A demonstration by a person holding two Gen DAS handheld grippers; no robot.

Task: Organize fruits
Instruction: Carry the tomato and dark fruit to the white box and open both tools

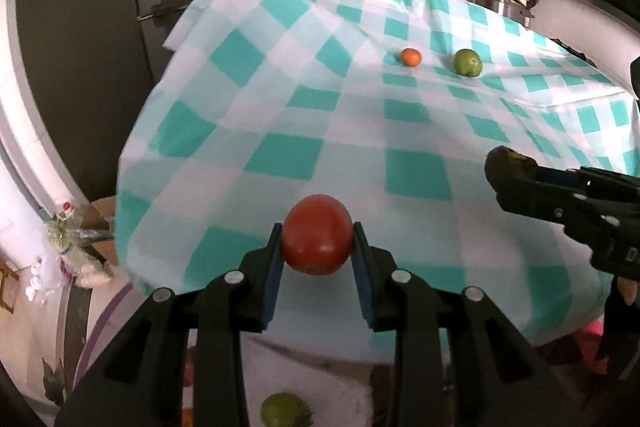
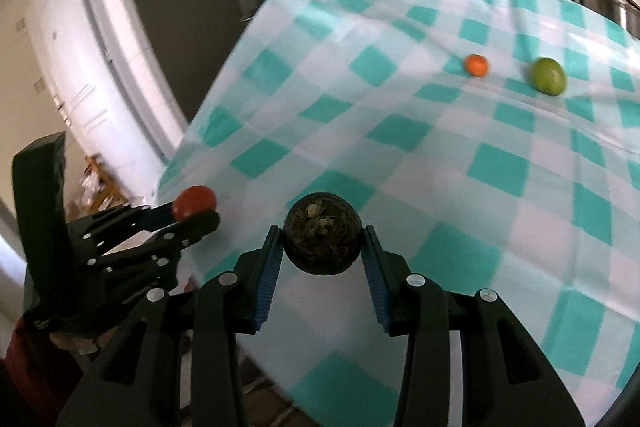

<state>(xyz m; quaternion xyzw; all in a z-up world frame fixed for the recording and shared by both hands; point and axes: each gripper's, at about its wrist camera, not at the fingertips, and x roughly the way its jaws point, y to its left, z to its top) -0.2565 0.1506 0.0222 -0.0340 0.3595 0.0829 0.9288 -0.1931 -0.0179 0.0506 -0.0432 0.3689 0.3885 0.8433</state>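
Your left claw (image 1: 317, 247) is clamped on a red tomato (image 1: 317, 234), held above the near edge of the table (image 1: 420, 155) with its teal-checked cloth. Your right claw (image 2: 323, 247) grips a dark round fruit (image 2: 323, 238) just beside it, over the same edge. Far across the table, a small orange fruit (image 1: 411, 57) lies near a green fruit (image 1: 467, 62), apart.

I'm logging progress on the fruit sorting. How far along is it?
Done, it seems: an orange fruit and a green fruit sit side by side on the checked cloth. In hand: the left gripper holds a red fruit, and the right gripper holds a dark round fruit, both over the near cloth. Left: setting these two down. Another green fruit shows below the left gripper.
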